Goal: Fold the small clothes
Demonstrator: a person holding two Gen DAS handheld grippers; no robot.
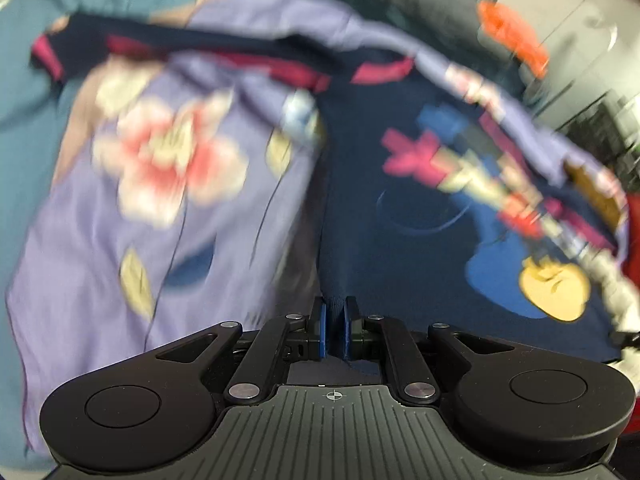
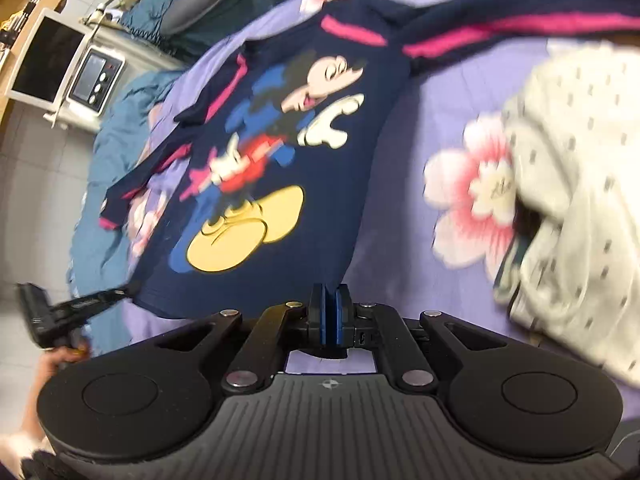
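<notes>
Both grippers are pinching the bottom hem of the navy shirt (image 2: 320,128) right now. In the right wrist view the right gripper (image 2: 330,312) has its jaws pressed together on the hem at one corner, and over at the far left of that view you can see the left gripper (image 2: 116,293) gripping the other hem corner, with a hand (image 2: 52,364) behind it. The left wrist view shows the left gripper's blue pads (image 1: 320,326) clamped on a fold of navy fabric, though that view is pretty blurry.

The shirt is spread front-up on the bed, on a purple sheet (image 2: 420,168) with big pink flowers. It's got a cartoon mouse print (image 2: 264,152) with yellow shoes, plus pink stripes on the sleeves. One sleeve stretches off toward the top right.

Just to the right of the shirt there's a white spotted garment (image 2: 572,200) in a heap. A teal blanket (image 2: 108,168) sits along the sheet's left edge, and a white appliance (image 2: 96,80) stands beyond it.
</notes>
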